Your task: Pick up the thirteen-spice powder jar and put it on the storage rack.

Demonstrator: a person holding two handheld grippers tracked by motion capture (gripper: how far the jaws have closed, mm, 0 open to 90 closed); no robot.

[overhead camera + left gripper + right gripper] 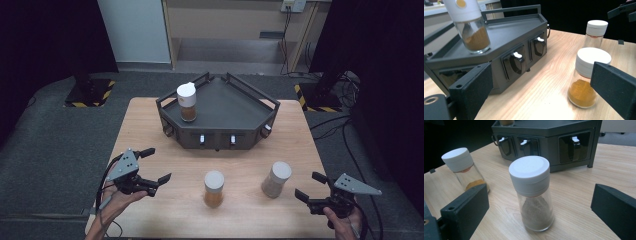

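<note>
Three white-lidded glass spice jars are in view. One with orange powder (187, 102) (470, 27) stands on the dark angular rack (220, 107) (506, 37) (554, 130). A second orange-powder jar (214, 189) (587, 77) (464, 168) stands on the table in front of the rack. A jar of grey-brown powder (276, 179) (596, 32) (534, 192) stands to its right. My left gripper (153, 166) (544, 92) is open, left of the middle jar. My right gripper (311, 186) (541, 215) is open, right of the grey-brown jar, nothing touching its jaws.
The wooden table (150, 125) is edged by grey carpet. The rack's front face carries small white-tipped latches (202, 138) (517, 55) (575, 139). Black stands with striped bases (87, 92) flank the far corners, and cables (345, 135) lie at right.
</note>
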